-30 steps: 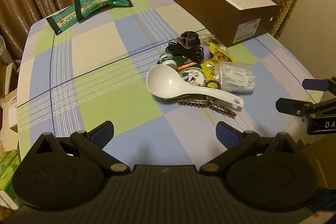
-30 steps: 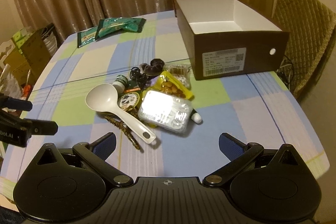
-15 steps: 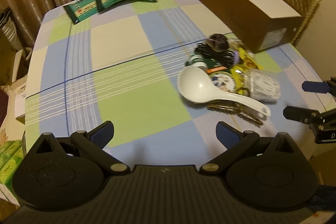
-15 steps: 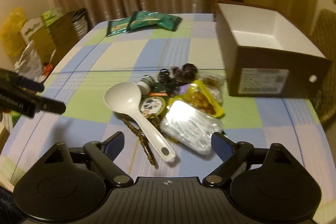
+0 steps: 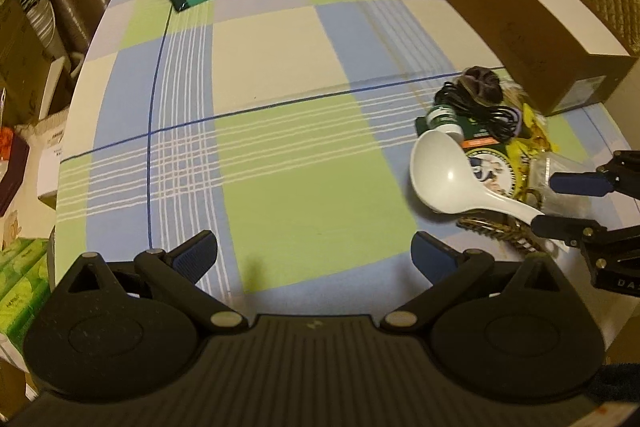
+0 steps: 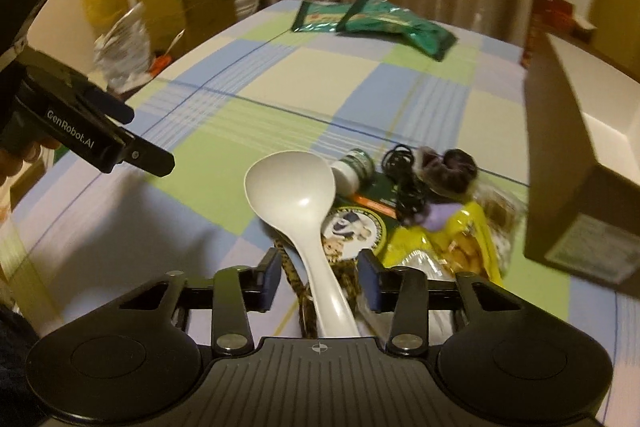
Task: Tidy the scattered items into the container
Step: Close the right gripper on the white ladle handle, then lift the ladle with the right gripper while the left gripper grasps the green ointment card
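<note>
Right wrist view puts your right claw (image 6: pixel 318 277) low over the pile, its jaws narrowed around the handle of the white ladle (image 6: pixel 298 203); a gap shows on each side, so the pads are not touching it. The ladle's bowl points toward 12 o'clock, and its handle crosses a leopard-print strap (image 6: pixel 304 303). At 1 o'clock from the bowl lie a small green-capped bottle (image 6: pixel 354 169), a coiled black cable (image 6: pixel 406 183) and a dark scrunchie (image 6: pixel 452 173); a yellow snack packet (image 6: pixel 452 247) sits at 3 o'clock of the handle. The brown cardboard box (image 6: pixel 560 163), white inside, stands at 2 o'clock with its near corner just beside the pile. Two green packets (image 6: pixel 374 19) lie well apart at 12 o'clock on the checked surface (image 6: pixel 248 115).

Left wrist view shows your left claw (image 5: pixel 314 257) spread wide and holding nothing, hovering over bare green cloth, with the pile at 2 o'clock and the right claw (image 5: pixel 560 203) straddling the ladle's (image 5: pixel 452 179) handle end.
</note>
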{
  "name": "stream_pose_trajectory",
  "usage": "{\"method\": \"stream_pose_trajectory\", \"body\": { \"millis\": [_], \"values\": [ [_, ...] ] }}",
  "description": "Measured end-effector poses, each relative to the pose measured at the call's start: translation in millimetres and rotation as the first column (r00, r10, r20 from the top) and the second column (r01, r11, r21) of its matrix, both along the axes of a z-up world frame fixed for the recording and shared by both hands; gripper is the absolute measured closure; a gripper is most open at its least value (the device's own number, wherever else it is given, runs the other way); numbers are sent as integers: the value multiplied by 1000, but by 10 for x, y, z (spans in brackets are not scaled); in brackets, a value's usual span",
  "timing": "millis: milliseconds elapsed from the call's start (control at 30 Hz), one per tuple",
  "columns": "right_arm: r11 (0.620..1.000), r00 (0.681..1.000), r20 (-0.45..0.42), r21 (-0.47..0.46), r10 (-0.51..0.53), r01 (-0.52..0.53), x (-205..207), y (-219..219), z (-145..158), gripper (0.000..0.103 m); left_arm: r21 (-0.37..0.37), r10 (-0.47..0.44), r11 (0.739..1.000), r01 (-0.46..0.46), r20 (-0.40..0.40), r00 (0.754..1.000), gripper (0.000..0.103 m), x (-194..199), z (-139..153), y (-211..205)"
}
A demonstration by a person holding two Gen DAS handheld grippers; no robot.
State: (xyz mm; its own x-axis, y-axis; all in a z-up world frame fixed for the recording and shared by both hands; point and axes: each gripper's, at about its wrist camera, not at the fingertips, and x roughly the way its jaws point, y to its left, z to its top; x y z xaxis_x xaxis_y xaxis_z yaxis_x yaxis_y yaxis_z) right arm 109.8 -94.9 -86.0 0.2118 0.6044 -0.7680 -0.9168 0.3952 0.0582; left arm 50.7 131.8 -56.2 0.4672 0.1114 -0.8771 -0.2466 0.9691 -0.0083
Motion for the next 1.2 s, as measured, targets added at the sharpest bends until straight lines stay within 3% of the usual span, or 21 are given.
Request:
{"method": "stream_pose_trajectory", "body": {
  "millis": [333, 567, 1200],
  "values": [
    [987, 990, -3, -70, 143, -143, 136, 268, -174, 80, -17, 33, 999, -33, -50, 998, 1, 219, -193, 140],
    [978, 983, -23, -95, 183, -184, 191, 389, -283, 87, -27, 27, 999, -29, -68, 997, 1, 309, -255, 126],
    [980, 982, 42, -79, 185, -181, 82, 380, -278, 89, -25, 26, 999, -28, -54, 998, 1, 142, -202, 38]
  ]
}}
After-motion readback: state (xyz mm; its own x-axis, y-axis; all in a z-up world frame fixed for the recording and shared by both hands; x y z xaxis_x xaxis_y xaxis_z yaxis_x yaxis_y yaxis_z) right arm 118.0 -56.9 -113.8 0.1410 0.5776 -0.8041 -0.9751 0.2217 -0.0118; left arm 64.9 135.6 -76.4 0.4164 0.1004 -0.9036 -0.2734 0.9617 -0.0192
